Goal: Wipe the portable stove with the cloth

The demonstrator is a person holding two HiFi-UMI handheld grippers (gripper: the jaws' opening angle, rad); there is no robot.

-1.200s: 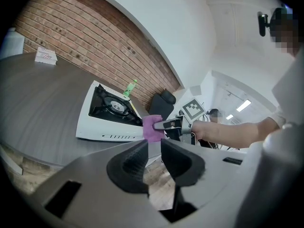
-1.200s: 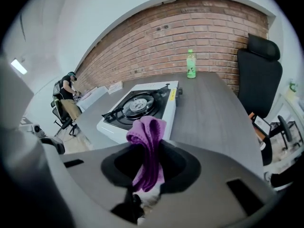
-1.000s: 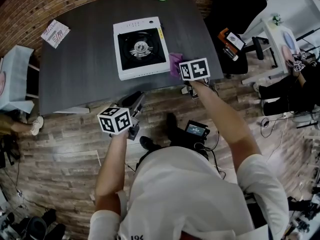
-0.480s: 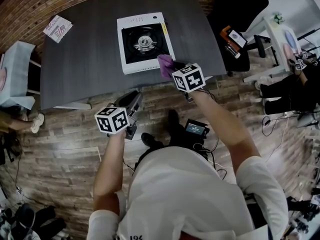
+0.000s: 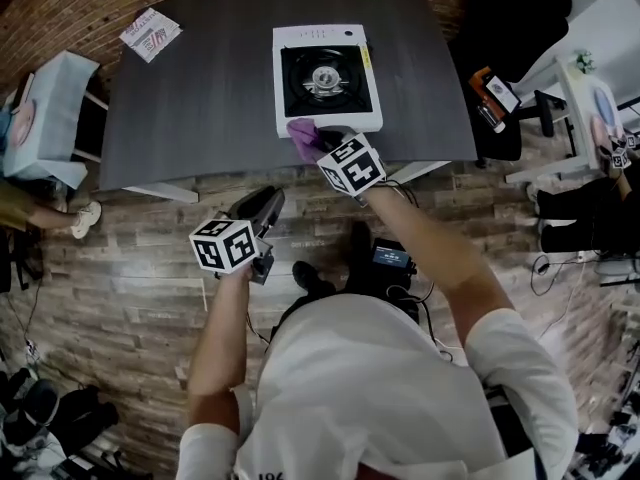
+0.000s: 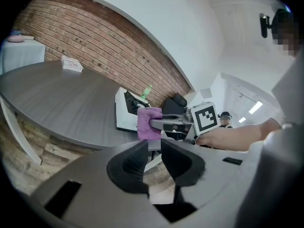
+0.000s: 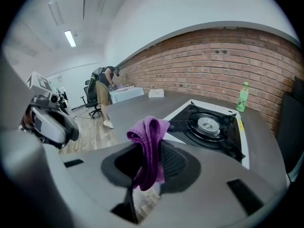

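Stove wipe: apparently just starting.
Right gripper [image 5: 320,146] fingers clamp cloth [image 5: 302,135] at stove [image 5: 327,76] near edge; left gripper [image 6: 154,151] fingers slightly apart, empty. Top seemingly unwiped.

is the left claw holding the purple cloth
No, the purple cloth is clamped in the right claw; the left claw holds nothing.

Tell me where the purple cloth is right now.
In the head view, the purple cloth is clamped in the right tongs, at the near left corner of the portable stove on the dark table.
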